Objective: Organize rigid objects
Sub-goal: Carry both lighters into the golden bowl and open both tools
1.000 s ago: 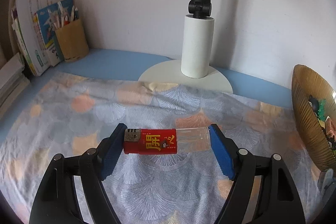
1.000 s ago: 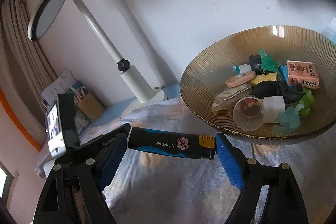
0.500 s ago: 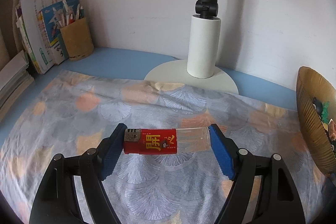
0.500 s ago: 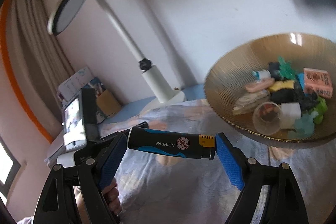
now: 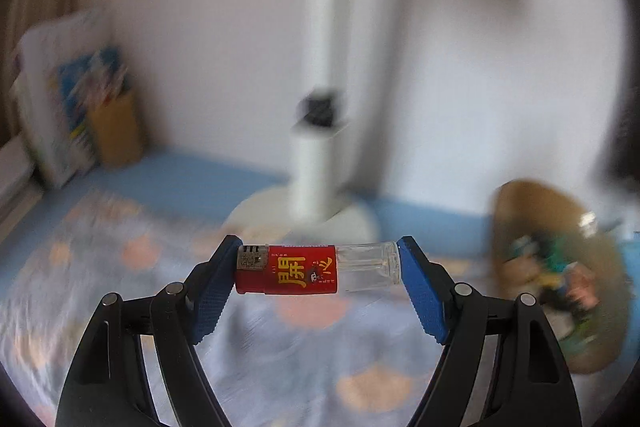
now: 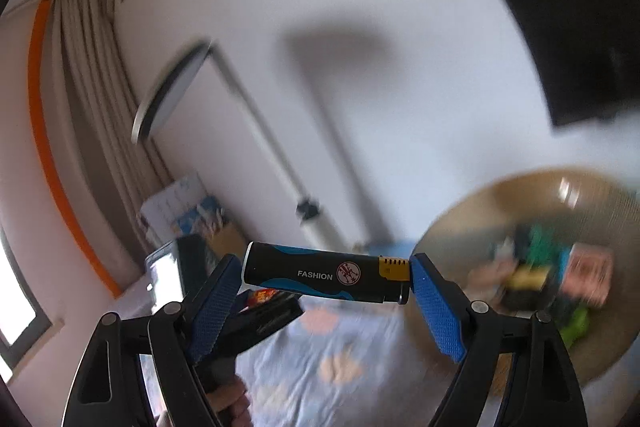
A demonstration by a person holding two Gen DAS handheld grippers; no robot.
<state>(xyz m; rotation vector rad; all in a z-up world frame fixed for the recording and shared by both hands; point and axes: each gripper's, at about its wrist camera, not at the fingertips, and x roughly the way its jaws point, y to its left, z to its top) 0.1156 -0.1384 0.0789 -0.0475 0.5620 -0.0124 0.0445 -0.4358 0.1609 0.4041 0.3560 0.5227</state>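
Observation:
My left gripper (image 5: 318, 269) is shut on a red and clear lighter (image 5: 316, 269), held crosswise by its ends above the patterned cloth. My right gripper (image 6: 326, 277) is shut on a black and blue lighter (image 6: 326, 277) marked FASHION, also held crosswise in the air. The amber glass bowl (image 5: 600, 339) with several small items stands to the right in the left wrist view and at the right in the right wrist view (image 6: 460, 227). The left gripper's body (image 6: 264, 319) shows low left in the right wrist view. Both views are blurred.
A white desk lamp (image 5: 316, 163) stands at the back on the blue table, its round head (image 6: 172, 95) high up. A pen holder (image 5: 116, 131) and books (image 5: 52, 107) stand at the back left. A flowered cloth (image 5: 300, 367) covers the table.
Both grippers have risen and pulled back from the table, each still holding its lighter. The bowl has come further into the left wrist view and moved right and lower in the right wrist view.

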